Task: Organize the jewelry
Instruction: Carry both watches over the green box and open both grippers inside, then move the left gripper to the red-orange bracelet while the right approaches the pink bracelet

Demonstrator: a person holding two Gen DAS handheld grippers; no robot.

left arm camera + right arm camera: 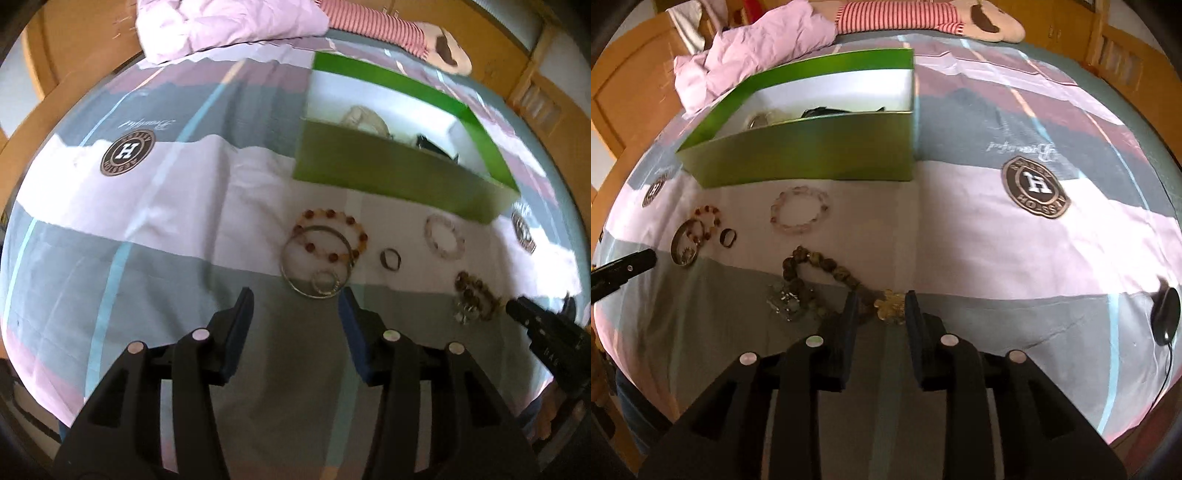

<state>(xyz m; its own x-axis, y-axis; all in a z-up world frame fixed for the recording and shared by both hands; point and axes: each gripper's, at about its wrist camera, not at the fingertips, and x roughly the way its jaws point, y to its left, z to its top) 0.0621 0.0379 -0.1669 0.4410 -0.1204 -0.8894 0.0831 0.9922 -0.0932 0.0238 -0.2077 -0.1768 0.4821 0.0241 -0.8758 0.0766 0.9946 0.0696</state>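
- The right gripper [880, 306] is seen nearest, its jaws spread on either side of the pale flower charm [889, 310] of the brown bead strand [812, 269]; whether the pads touch it cannot be told.
- The left gripper [297, 306] is held spread and empty, just short of the silver bangle [317, 260].
- The amber bead bracelet [332, 234], a small ring [390, 259] and a clear bead bracelet [444, 236] are laid on the bedsheet [147, 206], in front of the green box [388, 173].
- The strand is judged light, limp and apt to swing; a hold on the beads beside the charm is advised.
- The bangle is judged stiff and slippery; it is best pinched across the rim.
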